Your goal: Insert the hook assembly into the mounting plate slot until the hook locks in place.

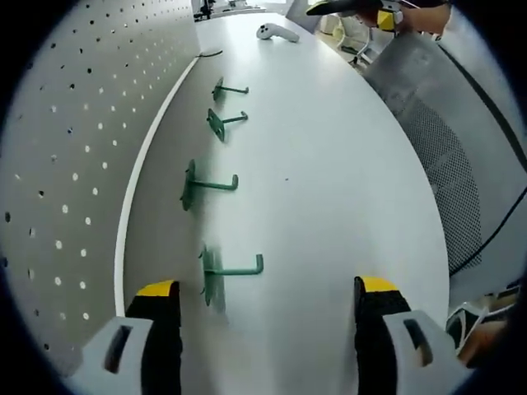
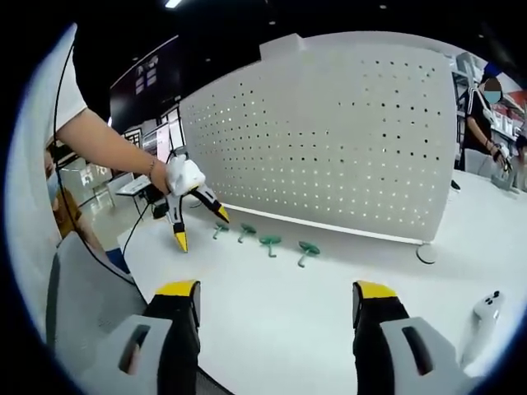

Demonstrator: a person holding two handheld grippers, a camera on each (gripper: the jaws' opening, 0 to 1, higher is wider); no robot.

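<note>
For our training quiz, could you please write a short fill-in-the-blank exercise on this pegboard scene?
1. The number of green hooks lying on the white table is ____.
2. The hooks lie in a row beside the upright ____ board, which is white.
3. The left hand-held gripper has jaw tips coloured ____.
4. The jaws of the right hand-held gripper stand ____, holding nothing.

Missing words: four; perforated; yellow; open

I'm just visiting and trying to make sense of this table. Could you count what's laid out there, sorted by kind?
Green hooks: 4, in a row on the table
White pegboard: 1
White handheld controller: 1
Grippers: 2, the left gripper and the right gripper, both open
Total: 8
</note>
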